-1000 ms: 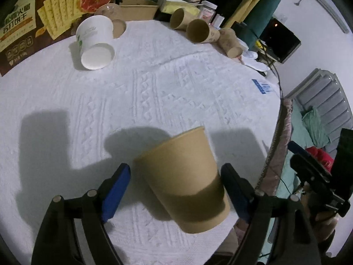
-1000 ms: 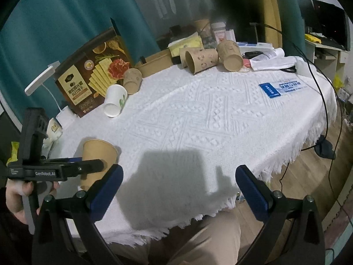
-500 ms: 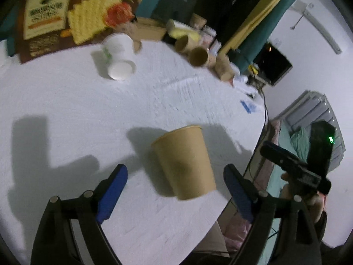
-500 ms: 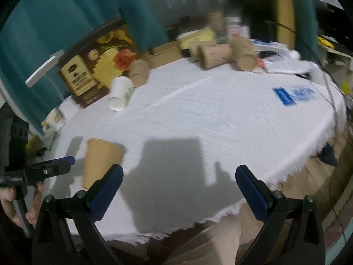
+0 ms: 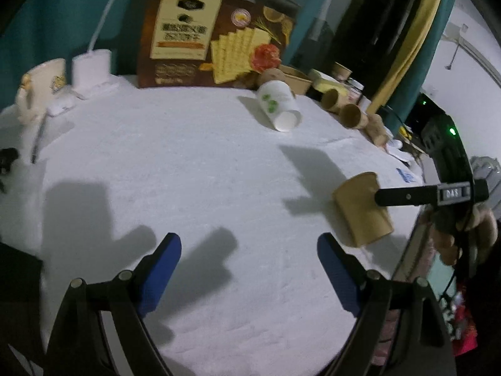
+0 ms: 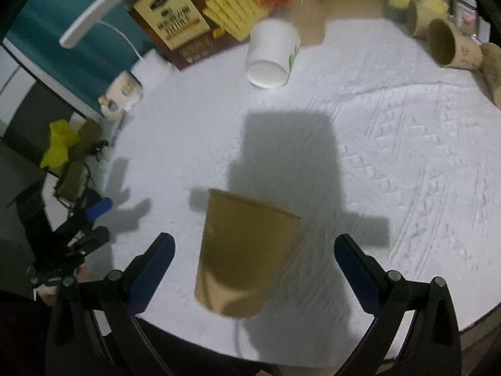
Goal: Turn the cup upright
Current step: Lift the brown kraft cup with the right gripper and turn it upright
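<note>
The brown paper cup [image 6: 247,257] stands on the white tablecloth [image 6: 391,156] near its front edge, blurry, base partly shadowed; right gripper [image 6: 253,263] spread wide around it, not touching; left gripper [image 5: 249,269] is open and empty, off to the side.

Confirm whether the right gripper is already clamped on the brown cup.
No, the right gripper pads stand clear of the brown cup.

The left gripper [image 5: 249,252] tilted downward with its jaws apart and nothing between them; the right gripper [image 6: 253,252] pointed steeply down, jaws wide, pads touching nothing.
</note>
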Demonstrator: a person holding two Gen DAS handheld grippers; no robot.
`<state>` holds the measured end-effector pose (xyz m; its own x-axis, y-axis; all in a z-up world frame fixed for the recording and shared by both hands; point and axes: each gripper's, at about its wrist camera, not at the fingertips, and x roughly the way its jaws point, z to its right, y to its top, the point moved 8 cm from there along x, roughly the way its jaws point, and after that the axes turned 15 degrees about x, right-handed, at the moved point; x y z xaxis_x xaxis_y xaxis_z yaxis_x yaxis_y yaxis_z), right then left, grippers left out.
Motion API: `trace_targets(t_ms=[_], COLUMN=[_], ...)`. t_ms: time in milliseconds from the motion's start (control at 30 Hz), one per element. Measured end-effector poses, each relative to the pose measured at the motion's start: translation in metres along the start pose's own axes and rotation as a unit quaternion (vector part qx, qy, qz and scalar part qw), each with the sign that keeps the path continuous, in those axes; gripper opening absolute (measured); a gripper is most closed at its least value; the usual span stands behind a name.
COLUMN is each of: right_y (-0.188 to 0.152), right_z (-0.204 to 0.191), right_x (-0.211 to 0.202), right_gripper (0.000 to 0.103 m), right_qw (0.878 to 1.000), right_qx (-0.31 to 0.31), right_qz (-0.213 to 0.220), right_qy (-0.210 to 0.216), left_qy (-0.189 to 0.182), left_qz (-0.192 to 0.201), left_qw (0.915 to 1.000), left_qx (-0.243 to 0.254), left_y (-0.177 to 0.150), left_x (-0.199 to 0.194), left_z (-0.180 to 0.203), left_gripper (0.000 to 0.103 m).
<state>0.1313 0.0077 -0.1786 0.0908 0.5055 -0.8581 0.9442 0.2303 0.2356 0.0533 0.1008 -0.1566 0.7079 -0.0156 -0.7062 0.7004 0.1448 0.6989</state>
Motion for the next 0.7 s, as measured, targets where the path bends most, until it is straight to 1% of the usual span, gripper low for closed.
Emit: trace_targets(t_ms=[167,300,400,433,467,500,633,700], right_y=[0.007,0.009,0.008,0.008,0.01,0.011,0.017,0.023], right_z=[-0.003,-0.005,-0.009,-0.012,-0.014,-0.016,-0.026,-0.031], right_x=[0.018,0.031,0.037,0.038,0.038,0.039,0.036,0.03], right_gripper=[0.101,0.101,0.093,0.083,0.076,0.065,0.065,0.065], right_qw=[1.0,0.999,0.998,0.998,0.998,0.998,0.999,0.999], right_qx=[0.002,-0.002,-0.009,-0.01,-0.011,-0.013,-0.03,-0.045], right_qz=[-0.025,-0.044,-0.054,-0.055,-0.056,-0.055,-0.033,-0.004], right_qy=[-0.004,-0.009,-0.007,-0.002,0.002,0.002,-0.004,-0.012], left_qy=[0.007,0.011,0.026,0.028,0.027,0.027,0.023,0.025], left_qz=[0.005,0.009,0.012,0.012,0.014,0.015,0.018,0.02], left_qw=[1.0,0.9998,0.9988,0.9985,0.9984,0.9983,0.9981,0.998], left_qx=[0.0,0.015,0.04,0.045,0.048,0.049,0.053,0.055], left_y=[-0.006,-0.006,-0.002,-0.002,0.0,0.001,0.006,0.008], left_x=[-0.001,-0.001,-0.001,-0.001,-0.001,-0.001,-0.001,-0.001], left_z=[-0.012,-0.013,-0.009,-0.008,-0.007,-0.006,-0.003,-0.003], left_gripper=[0.089,0.089,0.089,0.089,0.089,0.089,0.089,0.089])
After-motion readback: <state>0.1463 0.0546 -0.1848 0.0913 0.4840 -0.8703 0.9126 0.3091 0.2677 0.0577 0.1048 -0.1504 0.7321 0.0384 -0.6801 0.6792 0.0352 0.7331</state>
